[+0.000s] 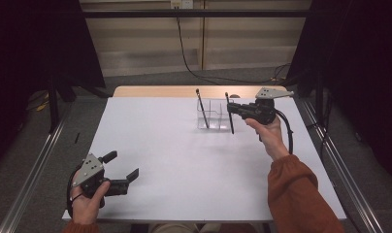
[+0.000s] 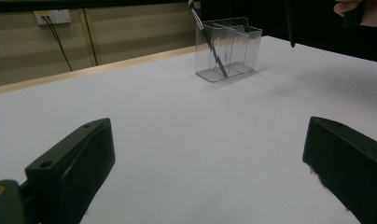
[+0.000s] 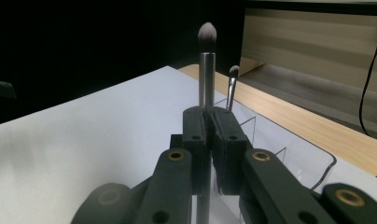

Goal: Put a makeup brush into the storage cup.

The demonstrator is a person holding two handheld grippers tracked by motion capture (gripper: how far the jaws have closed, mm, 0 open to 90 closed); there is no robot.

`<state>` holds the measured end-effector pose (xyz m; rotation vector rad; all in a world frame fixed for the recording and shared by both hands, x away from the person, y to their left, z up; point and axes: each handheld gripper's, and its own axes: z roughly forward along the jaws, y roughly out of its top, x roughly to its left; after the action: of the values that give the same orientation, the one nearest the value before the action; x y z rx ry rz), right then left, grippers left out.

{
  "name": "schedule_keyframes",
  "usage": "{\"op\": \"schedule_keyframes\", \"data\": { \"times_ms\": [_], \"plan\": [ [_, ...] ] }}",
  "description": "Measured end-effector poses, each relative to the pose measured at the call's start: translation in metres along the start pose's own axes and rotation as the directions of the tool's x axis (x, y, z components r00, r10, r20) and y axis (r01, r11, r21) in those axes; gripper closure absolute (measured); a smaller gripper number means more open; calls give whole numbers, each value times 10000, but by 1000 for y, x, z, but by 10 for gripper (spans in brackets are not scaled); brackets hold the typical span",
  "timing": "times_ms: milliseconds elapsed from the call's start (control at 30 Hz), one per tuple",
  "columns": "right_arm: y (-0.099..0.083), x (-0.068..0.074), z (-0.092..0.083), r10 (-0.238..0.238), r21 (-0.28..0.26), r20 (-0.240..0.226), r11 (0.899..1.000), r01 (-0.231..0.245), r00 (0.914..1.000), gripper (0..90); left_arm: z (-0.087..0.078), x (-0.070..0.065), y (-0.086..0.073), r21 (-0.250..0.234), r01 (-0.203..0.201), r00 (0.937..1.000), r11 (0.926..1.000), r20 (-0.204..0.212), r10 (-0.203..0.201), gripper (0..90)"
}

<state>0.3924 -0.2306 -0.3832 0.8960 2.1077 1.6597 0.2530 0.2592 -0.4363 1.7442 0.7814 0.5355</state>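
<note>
The work in hand is loading makeup brushes into a clear plastic organiser with several upright compartments (image 1: 214,115), which is standing on the white table (image 1: 184,165) in the upper middle of the high view. One slim dark-handled brush with a pale tip (image 1: 202,108) is already sitting in the organiser's left-hand part, leaning with its bristles up, so that share of the job looks done. The right gripper (image 1: 231,108), at the upper right of the high view, is holding a second brush with a silver ferrule and a soft white-grey tip (image 3: 207,70); its jaws are clamped tight on the handle, and the brush is standing upright with its lower end hanging at the organiser's right side, though whether the tip has entered a compartment I cannot tell. What seems left is lowering it in and letting go. The left gripper (image 1: 120,166) is resting at the lower left of the high view, well apart from the organiser, its jaws spread wide with nothing between them.
</note>
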Motion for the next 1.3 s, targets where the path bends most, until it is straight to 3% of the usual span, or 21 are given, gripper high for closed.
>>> {"op": "schedule_keyframes", "data": {
  "times_ms": [367,767,1300],
  "plan": [
    [16,1,1,-31,-392,2,9992,31,10000,844,0,0,0,46,-39,10000,10000,18,39,22],
    [36,7,9,-372,-674,-99,9971,365,9993,844,1,0,0,62,-64,10000,10000,38,64,22],
    [58,5,29,-425,-800,70,9959,429,9991,844,2,0,0,100,-148,9999,9998,52,148,21]
  ]
}}
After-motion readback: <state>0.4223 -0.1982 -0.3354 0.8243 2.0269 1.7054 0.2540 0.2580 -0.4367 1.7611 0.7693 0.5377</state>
